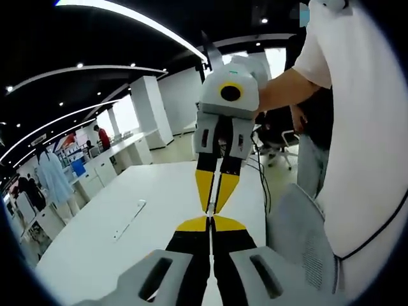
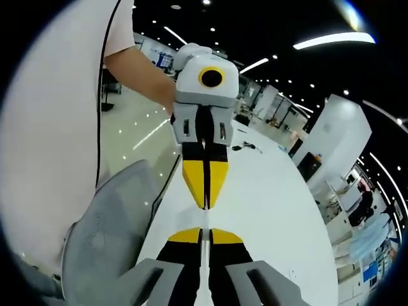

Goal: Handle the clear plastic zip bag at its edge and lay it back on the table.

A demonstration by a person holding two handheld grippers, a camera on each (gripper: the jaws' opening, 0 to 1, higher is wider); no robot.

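Nearest in the left gripper view, the left gripper [image 1: 210, 223] has its yellow-tipped jaws pressed together with only a hairline slit between them. Tip to tip with it hangs the right gripper [image 1: 215, 207], its jaws spread at the root and meeting at the points. In the right gripper view both pairs again read as closed, with a thin pale line running between the near jaws. I cannot tell whether that line is the clear plastic zip bag; its position is not discernible to me in either view. Below the grippers lies the white table [image 1: 159, 191], with a grey mesh chair [image 1: 299, 236] just beside it and a person's white shirt [image 1: 357, 127] alongside. The left gripper view alone shows a flat white strip [image 1: 131, 220] on the table and, further off, a figure in a pale coat [image 1: 51, 175]. The right gripper view alone shows dark cables [image 2: 245, 146] on the far tabletop. Distant blue screens [image 2: 370, 271] carry markings too small to read.
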